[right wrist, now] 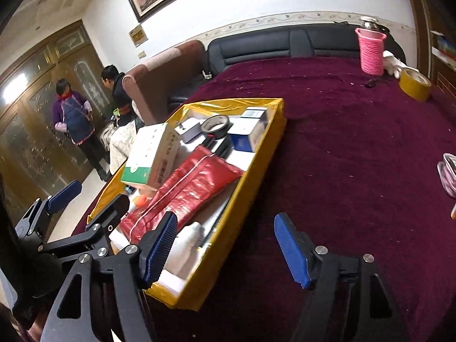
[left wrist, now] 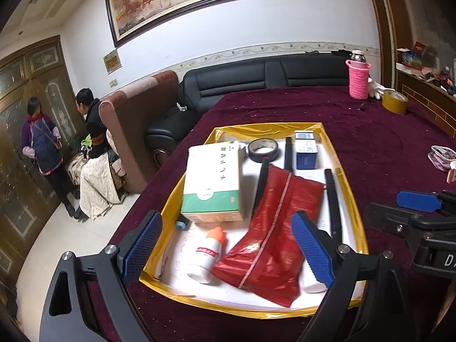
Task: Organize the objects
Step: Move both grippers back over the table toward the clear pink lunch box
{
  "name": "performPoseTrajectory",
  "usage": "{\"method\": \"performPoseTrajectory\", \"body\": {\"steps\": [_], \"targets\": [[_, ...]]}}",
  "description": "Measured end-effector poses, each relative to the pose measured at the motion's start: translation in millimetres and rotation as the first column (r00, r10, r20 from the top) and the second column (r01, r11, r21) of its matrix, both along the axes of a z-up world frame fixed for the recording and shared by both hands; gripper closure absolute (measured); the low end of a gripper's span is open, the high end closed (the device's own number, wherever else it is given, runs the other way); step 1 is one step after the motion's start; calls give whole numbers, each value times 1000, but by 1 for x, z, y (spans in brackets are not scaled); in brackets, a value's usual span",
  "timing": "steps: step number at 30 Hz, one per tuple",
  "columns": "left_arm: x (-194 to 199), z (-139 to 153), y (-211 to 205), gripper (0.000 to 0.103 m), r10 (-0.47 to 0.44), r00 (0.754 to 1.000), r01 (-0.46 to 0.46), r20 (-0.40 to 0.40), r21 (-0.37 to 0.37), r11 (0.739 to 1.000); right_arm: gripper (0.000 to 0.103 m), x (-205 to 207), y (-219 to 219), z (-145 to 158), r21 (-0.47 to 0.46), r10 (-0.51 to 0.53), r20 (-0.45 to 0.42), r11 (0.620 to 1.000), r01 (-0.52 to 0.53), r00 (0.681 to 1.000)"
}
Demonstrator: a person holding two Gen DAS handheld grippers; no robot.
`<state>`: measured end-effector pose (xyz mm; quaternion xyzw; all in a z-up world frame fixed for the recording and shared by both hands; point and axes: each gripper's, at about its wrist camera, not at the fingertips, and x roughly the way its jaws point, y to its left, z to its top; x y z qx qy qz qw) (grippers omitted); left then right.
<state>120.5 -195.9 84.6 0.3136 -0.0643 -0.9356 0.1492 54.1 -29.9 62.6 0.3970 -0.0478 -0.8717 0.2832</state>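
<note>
A gold-rimmed tray [left wrist: 350,199] [right wrist: 256,168] sits on the maroon tablecloth. It holds a green-and-white box [left wrist: 212,179] [right wrist: 148,156], a red pouch [left wrist: 273,225] [right wrist: 185,193], a white bottle with an orange cap [left wrist: 208,253], a black tape roll [left wrist: 263,149] [right wrist: 215,124], a blue-and-white box [left wrist: 306,149] [right wrist: 248,138] and black sticks [left wrist: 333,202]. My left gripper [left wrist: 228,250] is open and empty above the tray's near end. My right gripper [right wrist: 225,253] is open and empty at the tray's near right corner; it also shows in the left wrist view [left wrist: 416,202].
A pink-sleeved flask [left wrist: 358,75] [right wrist: 370,50], a white glove [left wrist: 376,87] and a yellow tape roll [left wrist: 394,101] [right wrist: 414,84] stand at the table's far right. A pink pouch [left wrist: 443,156] lies at the right edge. Black sofa [left wrist: 256,82] and two people [left wrist: 42,148] beyond.
</note>
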Motion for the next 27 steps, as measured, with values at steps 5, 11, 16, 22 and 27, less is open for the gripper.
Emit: {"method": "performPoseTrajectory", "body": {"steps": [5,11,16,22,27], "targets": [[-1,4,18,11,-29,1000,29,5,-23,999,25,0,19,-1,-24,-29,7,999,29,1000],[-4,10,42,11,-66,998,66,6,-59,996,24,-1,39,0,-50,-51,8,997,51,999],[-8,12,67,11,-102,995,104,18,-99,990,22,-1,57,0,-77,-74,8,994,74,997],[-13,12,92,11,-148,988,152,39,-137,979,20,-6,81,-1,-112,-112,20,987,113,994],[-20,7,115,11,-187,980,195,69,-154,969,20,-11,96,-3,-137,-132,37,981,135,991]]}}
